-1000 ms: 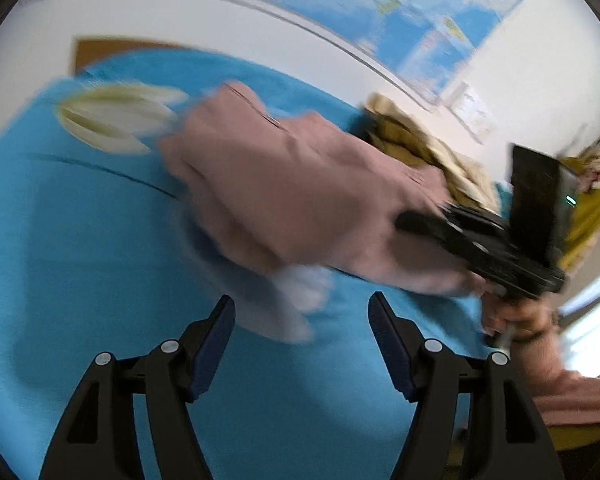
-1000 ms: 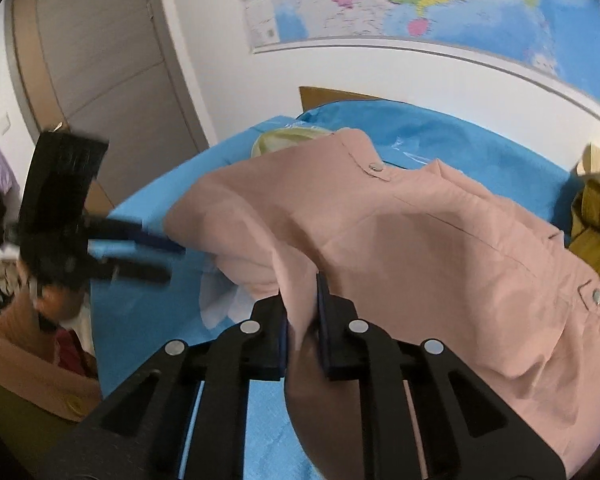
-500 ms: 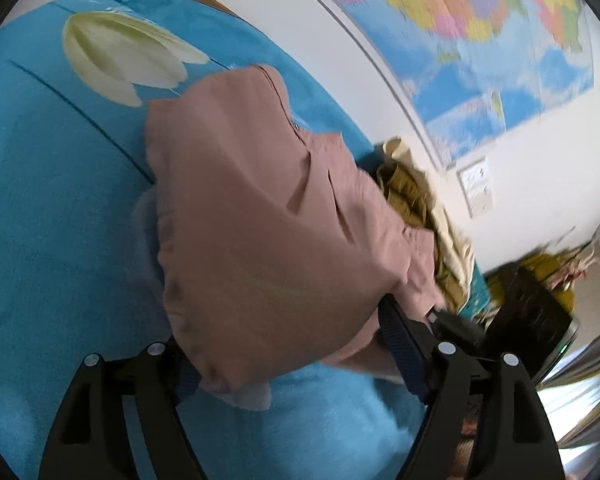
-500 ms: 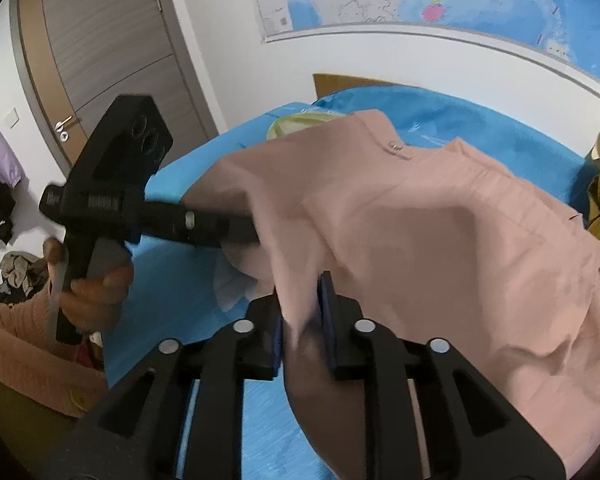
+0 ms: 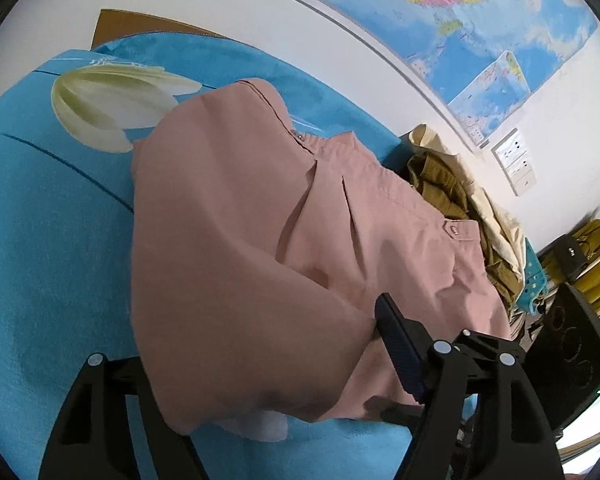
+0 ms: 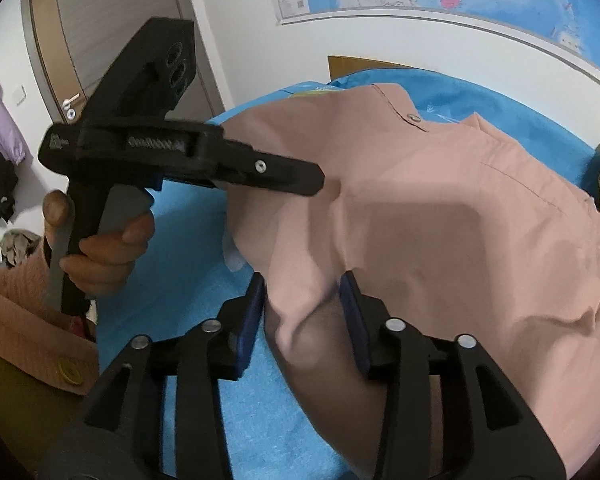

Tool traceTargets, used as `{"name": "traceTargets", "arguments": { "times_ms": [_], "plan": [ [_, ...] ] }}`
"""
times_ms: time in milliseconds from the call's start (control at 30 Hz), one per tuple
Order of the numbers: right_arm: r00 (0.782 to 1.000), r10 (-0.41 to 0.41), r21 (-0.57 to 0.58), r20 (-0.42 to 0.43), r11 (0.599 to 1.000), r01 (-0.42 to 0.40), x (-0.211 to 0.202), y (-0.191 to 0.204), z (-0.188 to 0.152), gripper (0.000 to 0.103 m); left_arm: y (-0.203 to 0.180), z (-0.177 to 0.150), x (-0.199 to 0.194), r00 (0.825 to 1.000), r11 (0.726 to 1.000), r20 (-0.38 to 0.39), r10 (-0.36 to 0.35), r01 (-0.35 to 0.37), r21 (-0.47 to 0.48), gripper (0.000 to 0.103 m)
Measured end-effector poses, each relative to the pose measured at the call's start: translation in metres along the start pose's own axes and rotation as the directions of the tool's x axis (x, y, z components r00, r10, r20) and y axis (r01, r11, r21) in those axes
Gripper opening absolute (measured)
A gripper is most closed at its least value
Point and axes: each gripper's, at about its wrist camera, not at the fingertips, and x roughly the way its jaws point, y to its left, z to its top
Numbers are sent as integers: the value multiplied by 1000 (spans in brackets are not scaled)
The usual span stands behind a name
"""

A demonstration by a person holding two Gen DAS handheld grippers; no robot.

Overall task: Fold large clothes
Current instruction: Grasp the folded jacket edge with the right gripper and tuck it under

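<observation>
A large pink garment with snap buttons lies bunched on a blue bedsheet; it also shows in the right wrist view. My left gripper is open, its jaws astride the garment's near fold, and the cloth hides its left finger. In the right wrist view the left gripper reaches onto the cloth. My right gripper is open, with a hanging fold of the garment loose between its blue pads.
A heap of olive and cream clothes lies past the garment at the bed's far right. A white flower print marks the sheet. A wall map hangs behind, and a door stands left.
My right gripper has opened and let go of the pink fold. My left gripper has moved in from the open sheet until its jaws stand around the garment's edge.
</observation>
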Motion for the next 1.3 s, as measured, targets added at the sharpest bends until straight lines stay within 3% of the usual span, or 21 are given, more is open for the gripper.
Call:
{"name": "traceTargets", "arguments": {
  "times_ms": [367,633,700,800,867,967,1033,1233,1300],
  "plan": [
    [999,11,107,50,994,-16,-19,-10,-11,57,1,-1,6,999,999,-18,40,-40,24,72],
    [989,23,301,148,951,-67,-82,-37,-45,73,-2,4,10,998,997,-20,55,-54,52,76],
    [982,15,391,186,916,-88,-105,-48,-65,76,-2,6,12,999,998,-23,36,-34,53,81],
    [973,-29,555,230,825,-106,-137,-70,-106,76,0,10,14,999,999,-26,-19,20,38,90],
    [962,-43,643,269,752,-147,-151,-85,-131,76,-2,12,16,1000,999,-23,-11,12,53,91],
    [958,-119,745,261,656,-122,-166,-101,-162,78,-7,12,19,1000,997,-22,14,-12,74,90],
    [953,-120,762,279,631,-144,-171,-103,-171,77,-7,12,19,999,996,-23,27,-25,85,86],
    [970,-137,795,201,602,-80,-165,-96,-182,79,-2,17,17,999,998,-31,20,-18,57,79],
    [969,-179,798,169,602,-28,-161,-97,-181,76,-2,18,18,999,998,-30,23,-22,55,79]
  ]
}}
